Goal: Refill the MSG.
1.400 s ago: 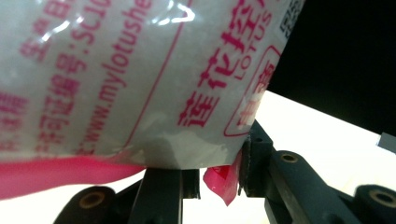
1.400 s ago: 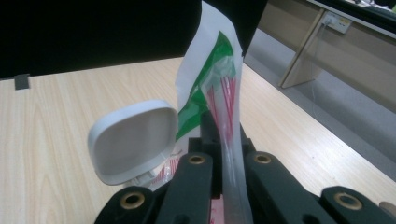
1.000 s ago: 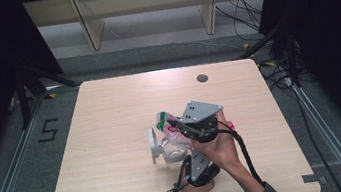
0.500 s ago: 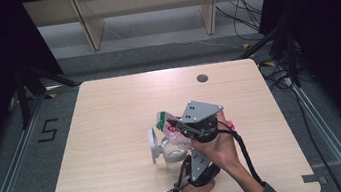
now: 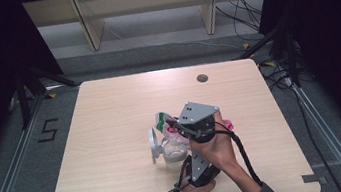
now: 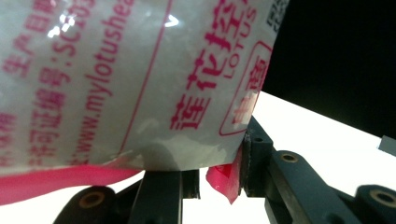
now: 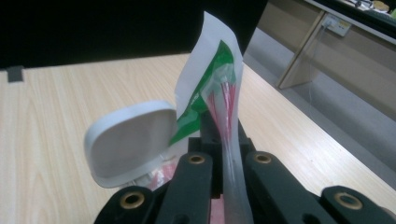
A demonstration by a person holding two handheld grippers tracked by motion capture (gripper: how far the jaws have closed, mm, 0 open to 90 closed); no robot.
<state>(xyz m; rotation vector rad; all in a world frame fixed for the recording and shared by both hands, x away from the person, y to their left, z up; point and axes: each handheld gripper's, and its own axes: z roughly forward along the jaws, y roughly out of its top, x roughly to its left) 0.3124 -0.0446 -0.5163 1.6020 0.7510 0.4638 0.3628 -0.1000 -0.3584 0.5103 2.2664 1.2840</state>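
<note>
- The plastic bag, white and clear with pink print and a green corner, sits slightly right of the middle of the wooden table, held between the two grippers above a clear container.
- The right gripper, topped by its grey plate, has its jaws pressed together on the bag's upper edge; in the right gripper view the bag rises from between the jaws toward 12 o'clock.
- The left gripper lies at about 6 o'clock from the right one, near the table's front edge. In the left gripper view its jaws pinch the bag's pink lower edge, with the printed bag looming close above.
- The container's white hinged lid stands open at 9 o'clock from the container; in the right gripper view the lid stands just left of the bag.
</note>
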